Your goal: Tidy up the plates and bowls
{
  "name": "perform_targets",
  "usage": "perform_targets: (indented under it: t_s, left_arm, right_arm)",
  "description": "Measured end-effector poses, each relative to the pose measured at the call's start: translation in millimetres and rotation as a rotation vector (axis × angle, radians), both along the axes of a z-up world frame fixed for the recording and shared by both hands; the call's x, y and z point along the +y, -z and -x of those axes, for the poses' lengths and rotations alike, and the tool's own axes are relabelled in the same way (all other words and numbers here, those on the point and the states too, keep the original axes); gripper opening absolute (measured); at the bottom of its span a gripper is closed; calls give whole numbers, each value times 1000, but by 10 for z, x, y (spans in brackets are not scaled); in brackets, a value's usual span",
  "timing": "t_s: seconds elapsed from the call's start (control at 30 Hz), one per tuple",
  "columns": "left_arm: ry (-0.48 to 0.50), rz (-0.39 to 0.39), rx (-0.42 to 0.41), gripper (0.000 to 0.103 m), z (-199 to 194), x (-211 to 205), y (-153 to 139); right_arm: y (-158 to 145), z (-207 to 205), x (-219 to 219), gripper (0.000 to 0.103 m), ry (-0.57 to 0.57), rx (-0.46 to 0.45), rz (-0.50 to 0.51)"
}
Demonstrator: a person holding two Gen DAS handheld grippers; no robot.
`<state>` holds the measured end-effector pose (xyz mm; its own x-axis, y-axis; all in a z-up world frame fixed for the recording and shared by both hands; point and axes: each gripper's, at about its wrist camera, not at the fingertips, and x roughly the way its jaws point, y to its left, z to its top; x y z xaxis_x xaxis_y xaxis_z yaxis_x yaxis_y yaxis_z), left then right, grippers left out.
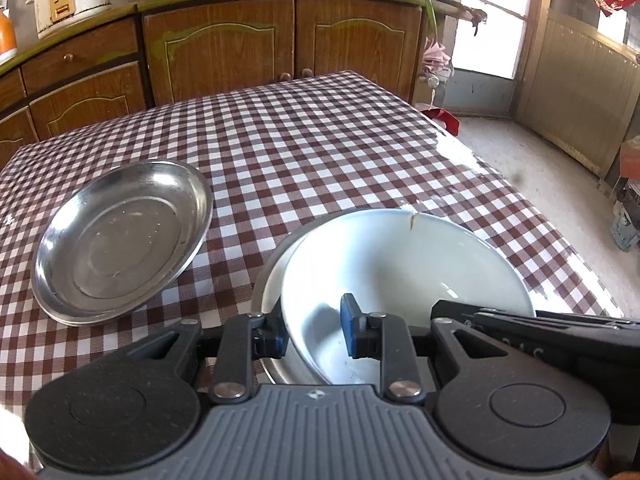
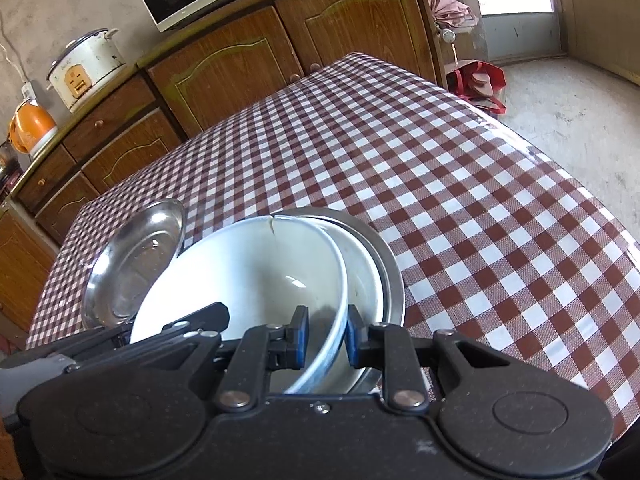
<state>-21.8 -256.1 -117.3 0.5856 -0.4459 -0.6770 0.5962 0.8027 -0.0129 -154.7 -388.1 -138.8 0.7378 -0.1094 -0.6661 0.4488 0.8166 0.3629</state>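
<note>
Jaws clamp the white bowl [image 1: 404,264] from both sides, left gripper [image 1: 314,330] and right gripper [image 2: 326,336] pinching its near rim as it tilts inside nested bowls on the checked table [image 2: 460,184], steel plate [image 1: 120,240] beyond.

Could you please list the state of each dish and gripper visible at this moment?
White bowl: upright, rim cracked at the far side, held over a second white bowl in a steel dish.
Left gripper: shut on the white bowl's rim.
Right gripper: shut on the white bowl's rim.
Steel plate: empty, flat on the table.
</note>
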Motion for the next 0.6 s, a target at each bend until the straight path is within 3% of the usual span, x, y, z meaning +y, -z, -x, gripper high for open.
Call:
perform_targets:
  t_s: [0.27,0.6]
  left_arm:
    - [11,9,14,30,-27,-25,36]
    - [4,42,35,27,-74,24,47]
  right_arm:
    - [-6,-33,-15,26,-7,-1,22]
    - [-21,-65,-58,26,-39,20,7]
